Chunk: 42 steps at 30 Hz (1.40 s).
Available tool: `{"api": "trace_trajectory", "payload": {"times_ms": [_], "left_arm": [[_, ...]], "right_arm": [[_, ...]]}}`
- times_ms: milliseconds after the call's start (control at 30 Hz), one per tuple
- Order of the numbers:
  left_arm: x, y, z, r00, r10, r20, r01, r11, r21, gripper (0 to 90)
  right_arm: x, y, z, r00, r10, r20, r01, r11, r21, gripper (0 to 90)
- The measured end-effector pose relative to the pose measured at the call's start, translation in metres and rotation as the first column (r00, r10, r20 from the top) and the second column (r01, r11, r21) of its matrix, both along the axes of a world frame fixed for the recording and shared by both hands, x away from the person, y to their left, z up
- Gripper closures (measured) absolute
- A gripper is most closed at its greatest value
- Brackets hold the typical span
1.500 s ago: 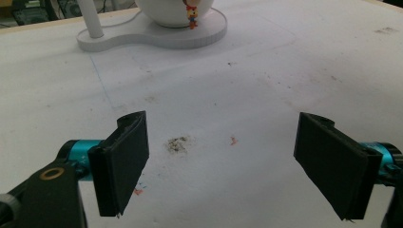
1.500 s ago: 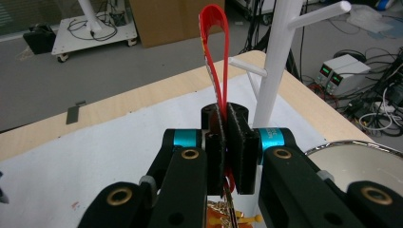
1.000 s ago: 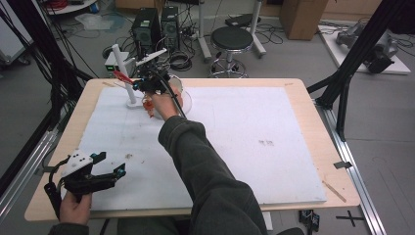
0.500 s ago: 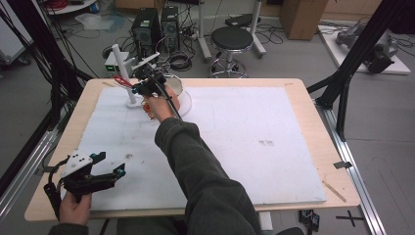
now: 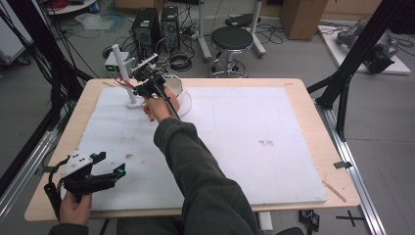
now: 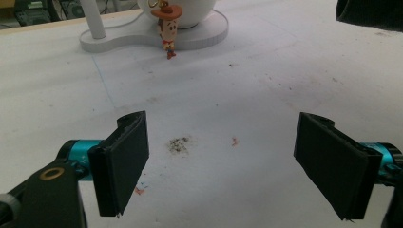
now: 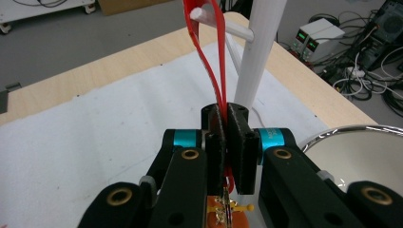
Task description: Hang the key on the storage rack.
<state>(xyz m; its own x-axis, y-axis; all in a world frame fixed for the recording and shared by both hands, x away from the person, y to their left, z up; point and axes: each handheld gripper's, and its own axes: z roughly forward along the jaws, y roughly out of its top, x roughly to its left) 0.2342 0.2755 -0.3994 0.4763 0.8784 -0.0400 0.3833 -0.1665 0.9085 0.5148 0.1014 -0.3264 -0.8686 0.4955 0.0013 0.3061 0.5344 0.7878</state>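
A lab or robotics workroom: a wooden table [image 5: 313, 117] under a white mat [image 5: 244, 142] stands inside a black metal frame [image 5: 359, 54], and on the grey floor behind it sit computer towers [image 5: 156, 24], a bench power supply [image 5: 113, 62], tangled cables [image 5: 178, 59] (many of them loose), a round stool [image 5: 232, 39] and cardboard boxes [image 5: 301, 17]

At the desk's [image 5: 313, 122] far left corner a stand [image 5: 121, 68] rises beside a bowl [image 5: 175, 87], a strap [image 7: 209, 52] looped over the stand's peg.
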Motion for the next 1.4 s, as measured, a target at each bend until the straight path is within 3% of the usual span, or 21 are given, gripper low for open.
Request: {"api": "trace_trajectory", "payload": {"times_ms": [567,733,1133,1400], "left_arm": [[0.0,0.001,0.0,1.0,0.001,0.001,-0.001,1.0,-0.001,19.5],[0.0,0.001,0.0,1.0,0.004,0.001,-0.004,1.0,-0.003,19.5],[-0.001,0.002,0.0,1.0,0.006,0.0,-0.006,1.0,0.003,19.5],[-0.002,0.001,0.0,1.0,0.003,-0.001,-0.003,1.0,0.007,19.5]], "right_arm": [[0.004,0.002,-0.006,0.9996,-0.02,-0.021,0.02,0.9997,-0.017,85.1],[0.006,-0.001,-0.007,0.9983,-0.009,-0.057,0.01,0.9999,0.012,79.5],[0.004,-0.022,0.0,0.9972,0.009,-0.075,-0.005,0.9982,0.06,74.4],[0.001,-0.04,0.006,0.9926,0.064,-0.104,-0.05,0.9898,0.134,69.8]]}}
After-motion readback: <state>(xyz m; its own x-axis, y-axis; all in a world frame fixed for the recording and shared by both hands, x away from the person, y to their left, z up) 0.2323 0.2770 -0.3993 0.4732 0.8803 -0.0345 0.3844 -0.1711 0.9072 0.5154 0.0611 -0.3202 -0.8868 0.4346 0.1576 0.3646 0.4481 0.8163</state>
